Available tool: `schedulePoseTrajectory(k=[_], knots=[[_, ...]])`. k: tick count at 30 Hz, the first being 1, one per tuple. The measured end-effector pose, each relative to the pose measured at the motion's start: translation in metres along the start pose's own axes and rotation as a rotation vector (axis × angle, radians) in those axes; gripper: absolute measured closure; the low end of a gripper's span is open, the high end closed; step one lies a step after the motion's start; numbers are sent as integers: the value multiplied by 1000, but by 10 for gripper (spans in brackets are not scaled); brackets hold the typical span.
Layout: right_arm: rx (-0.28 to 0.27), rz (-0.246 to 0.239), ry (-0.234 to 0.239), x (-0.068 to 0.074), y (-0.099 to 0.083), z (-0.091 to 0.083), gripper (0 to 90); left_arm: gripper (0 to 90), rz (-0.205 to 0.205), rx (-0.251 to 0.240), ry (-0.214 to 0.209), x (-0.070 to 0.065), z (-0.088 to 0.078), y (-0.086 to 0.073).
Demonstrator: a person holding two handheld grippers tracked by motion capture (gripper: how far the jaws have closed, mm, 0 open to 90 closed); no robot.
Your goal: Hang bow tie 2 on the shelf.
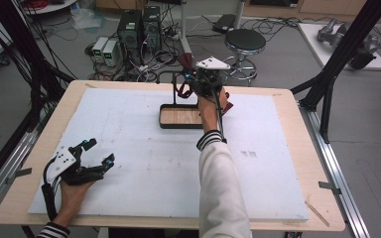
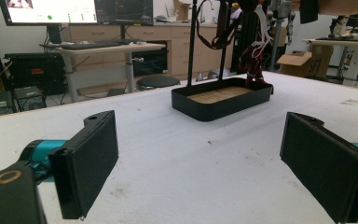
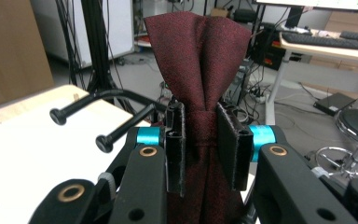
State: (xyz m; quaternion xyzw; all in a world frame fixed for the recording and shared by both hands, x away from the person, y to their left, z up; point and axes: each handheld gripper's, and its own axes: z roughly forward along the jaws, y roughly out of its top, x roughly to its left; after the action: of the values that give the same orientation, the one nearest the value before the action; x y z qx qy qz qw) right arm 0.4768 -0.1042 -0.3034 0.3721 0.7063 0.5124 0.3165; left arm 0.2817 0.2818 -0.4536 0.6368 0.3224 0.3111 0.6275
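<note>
Soft, light, slippery burgundy necktie [image 3: 200, 60] pinched mid-band in right gripper [image 3: 204, 144], best held there; left gripper [image 2: 200, 154] wide open, empty.

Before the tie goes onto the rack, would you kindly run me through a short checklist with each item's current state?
1. Right gripper shut on the dark red tie: ok.
2. Tie bunched between the pads, fabric fanning above them: ok.
3. Rack prongs free of cloth: ok.
4. Black tray with rack upright on the white mat: ok.
5. Left gripper open, resting away from the tray: ok.
6. Tie's hanging tail free of the tray: cannot tell.
</note>
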Motion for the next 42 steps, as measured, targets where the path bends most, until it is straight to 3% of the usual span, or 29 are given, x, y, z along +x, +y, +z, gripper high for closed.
schedulePoseTrajectory(k=[14, 24, 29, 32, 33, 34, 40, 42], knots=[[23, -15, -20, -1, 0, -2, 692, 118, 2, 1, 0, 0, 0, 0], [7, -15, -28, -1, 3, -9, 636, 118, 7, 1, 1, 0, 0, 0], [-3, -15, -10, 2, 8, -18, 510, 118, 7, 5, 2, 0, 1, 0], [-2, -29, -10, 4, 10, -23, 386, 117, 8, 8, 4, 0, 1, 0], [-2, -29, -10, 4, 10, -23, 386, 117, 9, 7, 5, -1, 1, 0], [-10, -13, 2, 3, 11, -26, 292, 117, 8, 7, 5, 0, 1, 0], [-16, 6, 7, -3, 14, -40, 202, 118, 8, 9, 3, 0, 1, 0], [-16, 13, 21, -7, 17, -53, 177, 117, 10, 9, 3, 0, 1, 0]])
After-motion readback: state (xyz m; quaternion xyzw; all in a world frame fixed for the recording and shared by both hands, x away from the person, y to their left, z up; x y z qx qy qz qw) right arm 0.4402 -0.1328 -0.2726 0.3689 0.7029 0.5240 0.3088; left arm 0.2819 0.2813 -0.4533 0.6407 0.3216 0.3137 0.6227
